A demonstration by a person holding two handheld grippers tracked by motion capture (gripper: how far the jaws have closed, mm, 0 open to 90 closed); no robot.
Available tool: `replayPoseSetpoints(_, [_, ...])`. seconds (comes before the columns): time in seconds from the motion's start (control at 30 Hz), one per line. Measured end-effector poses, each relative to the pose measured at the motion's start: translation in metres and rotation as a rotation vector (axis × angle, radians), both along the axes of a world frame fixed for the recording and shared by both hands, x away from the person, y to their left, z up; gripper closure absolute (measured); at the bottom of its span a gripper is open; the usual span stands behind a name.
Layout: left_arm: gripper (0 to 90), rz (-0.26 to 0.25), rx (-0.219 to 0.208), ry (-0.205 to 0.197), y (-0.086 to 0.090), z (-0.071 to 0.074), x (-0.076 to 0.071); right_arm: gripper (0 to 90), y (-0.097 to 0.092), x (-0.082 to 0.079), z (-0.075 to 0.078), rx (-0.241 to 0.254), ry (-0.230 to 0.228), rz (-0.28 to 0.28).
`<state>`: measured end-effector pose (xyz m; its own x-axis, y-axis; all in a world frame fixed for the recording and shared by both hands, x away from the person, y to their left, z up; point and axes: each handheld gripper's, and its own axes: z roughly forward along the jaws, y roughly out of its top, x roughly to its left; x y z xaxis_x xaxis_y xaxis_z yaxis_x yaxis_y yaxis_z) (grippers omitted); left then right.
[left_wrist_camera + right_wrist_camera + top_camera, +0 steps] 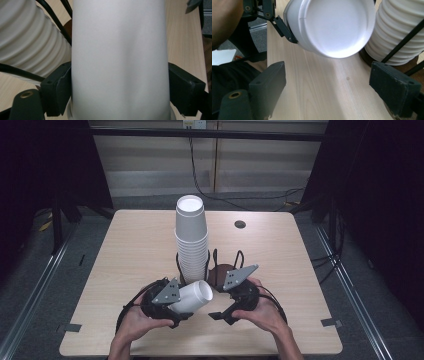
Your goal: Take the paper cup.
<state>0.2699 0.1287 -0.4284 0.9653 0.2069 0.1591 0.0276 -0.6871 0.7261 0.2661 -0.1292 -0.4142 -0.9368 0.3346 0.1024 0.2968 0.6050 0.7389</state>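
Cup [195, 296] in white paper, lying on its side in the left tongs [186, 311], is held just above the near part of the counter [135, 245], its flat closed bottom turned toward the right tongs [218, 315]. From the left gripper view the cup's [120, 57] smooth wall rises between the two black jaws, and both pads press against it, one on each side, so these tongs are clamped on the cup. From the right gripper view the cup's round bottom [334, 25] faces the camera, with one jaw of the left tongs [284, 30] against its side. The right tongs stand with jaws wide apart and nothing between them but bare wood; they are near the cup, not touching it.

Just behind the cup stands a tall stack of cups [190, 237], bottoms up, nested into one another, set in a black wire holder [212, 262] on a dark round base. The held cup sits close in front of the foot of this stack; in the left gripper view the ribbed rims of the stack [27, 37] are just beside it, and whether they touch I cannot tell.

A hand [132, 322] grips the left tongs, another hand [267, 312] the right, both near the counter's front edge
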Motion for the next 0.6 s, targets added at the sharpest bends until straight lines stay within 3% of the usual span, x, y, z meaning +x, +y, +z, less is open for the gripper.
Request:
replayPoseSetpoints(0.2, [16.7, -0.034, 0.038, 0.002, -0.005, -0.002, -0.001, 13.7, -0.001, 0.001, -0.002, -0.026, 0.016, 0.003])
replayPoseSetpoints(0.37, [17.1, -0.061, 0.106, -0.017, -0.012, -0.003, -0.003, 14.3, 0.0, 0.002, -0.006, -0.066, 0.041, 0.022])
replayPoseSetpoints(0.47, [17.1, -0.062, 0.109, -0.009, -0.014, -0.004, -0.004, 17.0, 0.001, 0.001, -0.008, -0.095, 0.06, 0.032])
replayPoseSetpoints(0.6, [17.2, -0.055, 0.123, -0.024, -0.016, -0.004, -0.004, 17.8, 0.001, 0.001, -0.008, -0.113, 0.041, 0.019])
